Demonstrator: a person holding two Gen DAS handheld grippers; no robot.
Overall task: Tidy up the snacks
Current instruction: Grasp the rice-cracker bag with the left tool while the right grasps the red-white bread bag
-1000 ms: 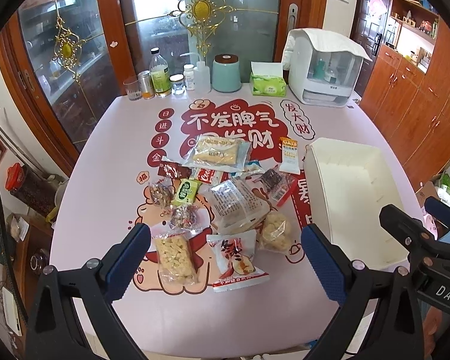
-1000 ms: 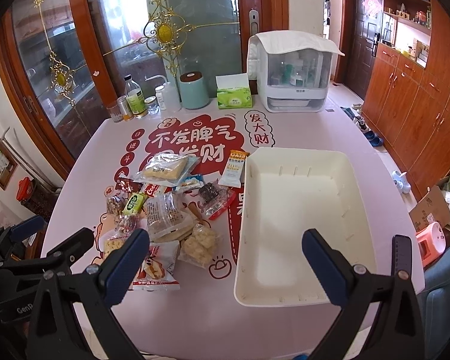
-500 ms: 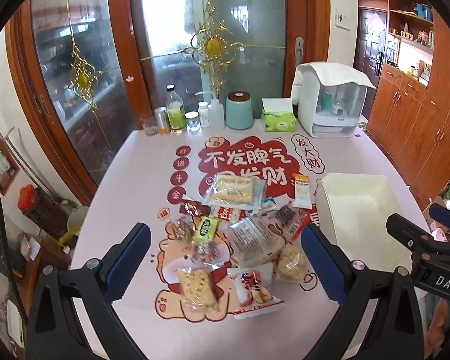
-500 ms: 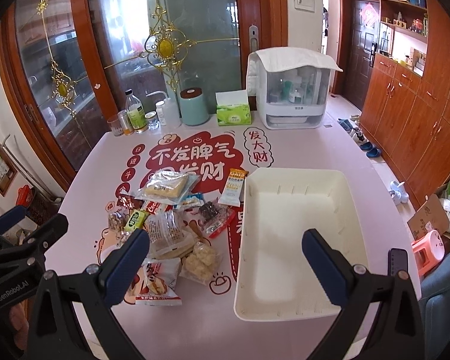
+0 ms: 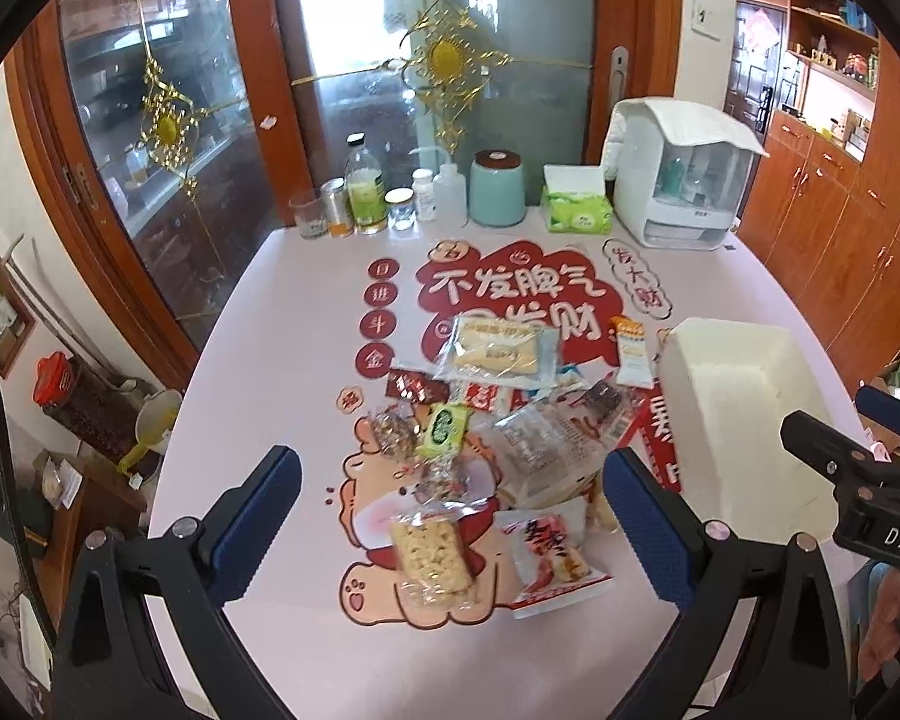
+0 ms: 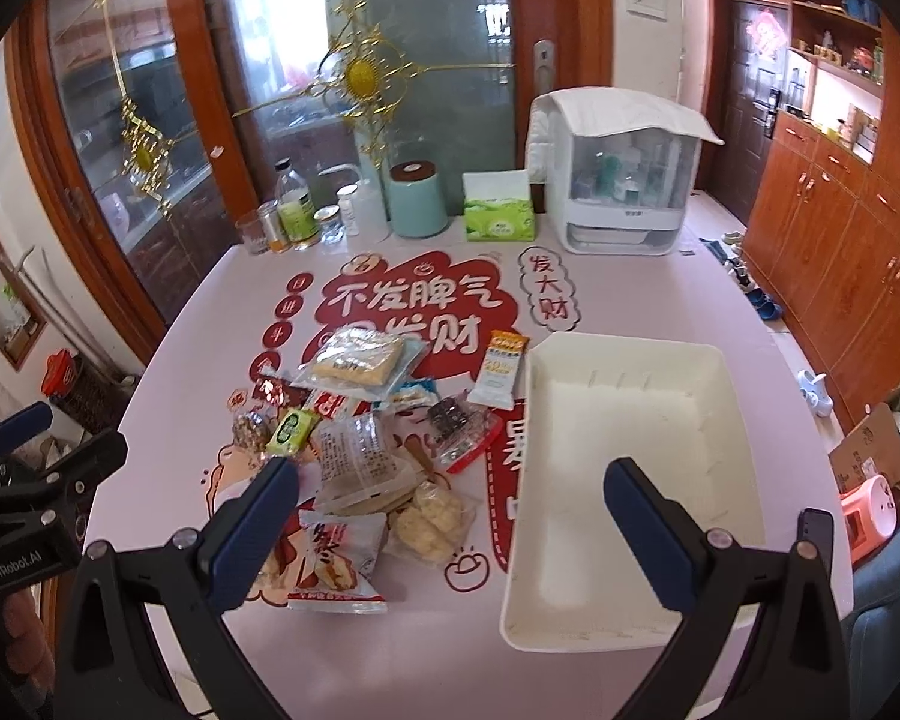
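A heap of wrapped snacks (image 5: 498, 438) lies in the middle of the pink table; it also shows in the right wrist view (image 6: 366, 438). A white empty bin (image 6: 630, 468) stands right of the heap and also shows in the left wrist view (image 5: 732, 396). My left gripper (image 5: 450, 528) is open and empty, held above the near snacks, over a rice-cracker packet (image 5: 432, 558). My right gripper (image 6: 450, 534) is open and empty, held above the gap between heap and bin. An orange-and-white sachet (image 6: 501, 369) lies next to the bin's far left corner.
Bottles and jars (image 5: 366, 198), a teal canister (image 5: 498, 189), a tissue box (image 5: 576, 210) and a white appliance (image 5: 678, 186) line the table's far edge. Glass doors stand behind. Wooden cabinets (image 6: 840, 240) are on the right.
Both grippers have pulled back and risen a little, so the table looks farther away. The snacks and the bin have not moved. Both grippers stay open.
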